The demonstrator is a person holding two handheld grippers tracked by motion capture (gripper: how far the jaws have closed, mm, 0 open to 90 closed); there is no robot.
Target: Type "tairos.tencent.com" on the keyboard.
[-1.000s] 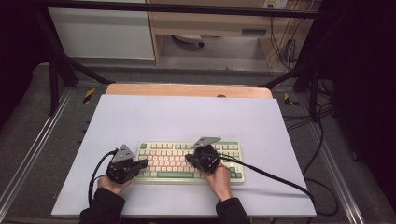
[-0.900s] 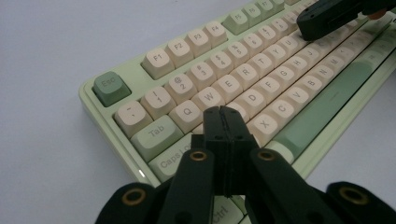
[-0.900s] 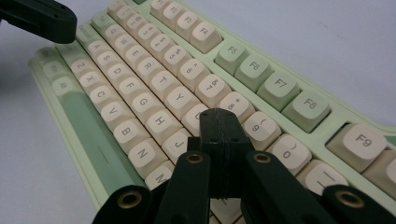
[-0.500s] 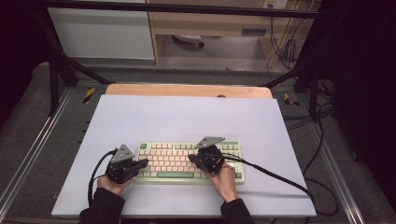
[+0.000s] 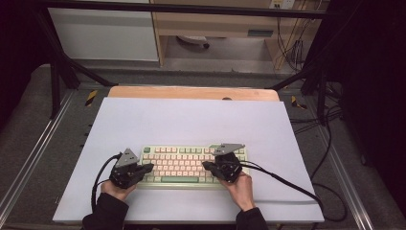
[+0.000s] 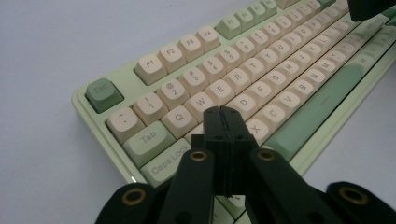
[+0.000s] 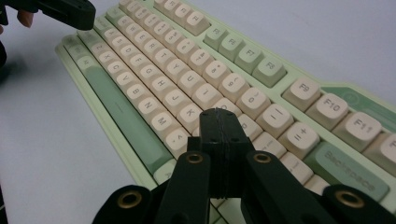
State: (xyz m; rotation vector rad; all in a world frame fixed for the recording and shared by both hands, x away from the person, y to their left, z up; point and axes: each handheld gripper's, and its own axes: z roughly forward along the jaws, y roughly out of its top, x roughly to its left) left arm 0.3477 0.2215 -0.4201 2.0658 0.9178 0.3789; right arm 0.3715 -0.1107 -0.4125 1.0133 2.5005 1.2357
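Both grippers closed, empty — left gripper (image 6: 223, 114) poised over A/S keys, right gripper (image 7: 219, 116) near L on keyboard (image 5: 191, 165). Typing looks underway — progress not readable.

One keyboard (image 5: 184, 165), two grippers, and one white table (image 5: 191, 120).

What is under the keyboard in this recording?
The keyboard lies flat on a white sheet that covers the table; bare wood shows at the far edge. The sheet directly beneath the keyboard is hidden.
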